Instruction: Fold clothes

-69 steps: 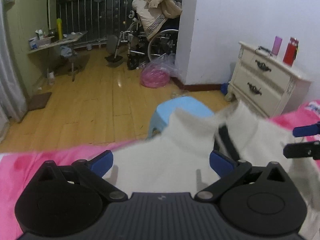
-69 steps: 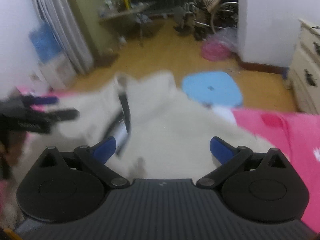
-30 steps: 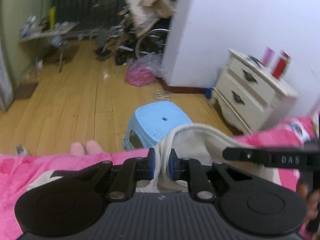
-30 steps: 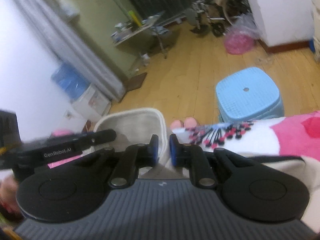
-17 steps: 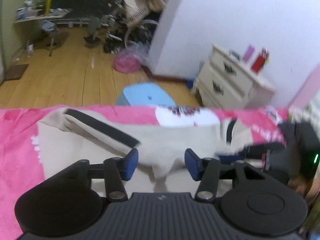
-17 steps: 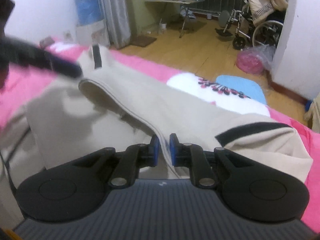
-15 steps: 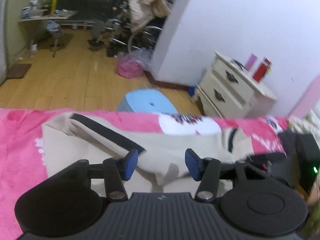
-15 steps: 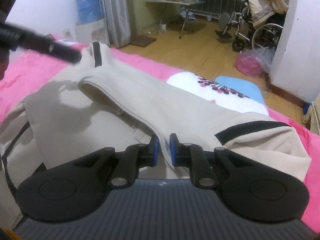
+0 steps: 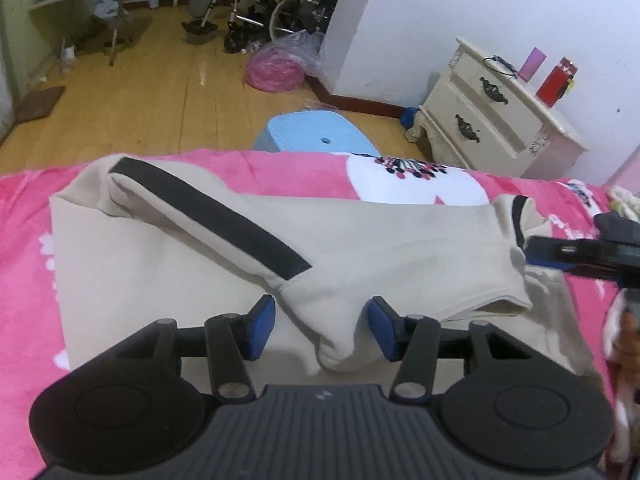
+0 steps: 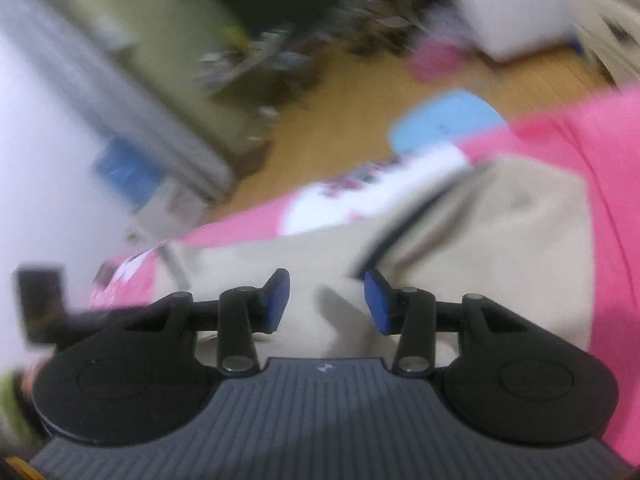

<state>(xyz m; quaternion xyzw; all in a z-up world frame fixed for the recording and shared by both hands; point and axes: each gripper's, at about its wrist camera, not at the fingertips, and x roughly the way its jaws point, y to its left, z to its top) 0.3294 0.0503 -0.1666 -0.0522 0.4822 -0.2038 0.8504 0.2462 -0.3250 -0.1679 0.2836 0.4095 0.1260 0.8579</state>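
Lying folded across my pink blanket (image 9: pixel 24 240): one beige garment (image 9: pixel 400 248), its doubled edge between my left gripper (image 9: pixel 322 330) jaws, spread apart; right gripper (image 10: pixel 324 300) just opening, releasing the fold.

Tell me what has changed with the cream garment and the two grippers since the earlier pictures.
The cream garment, held up over the floor a second ago, now lies on the pink blanket, top edge folded down. Both grippers were shut on its edge and have let go: the left gripper opened first, then closed a touch; the right gripper has just opened. Cloth sits between both pairs of jaws, unpinched. The blue stool and white dresser stayed put.
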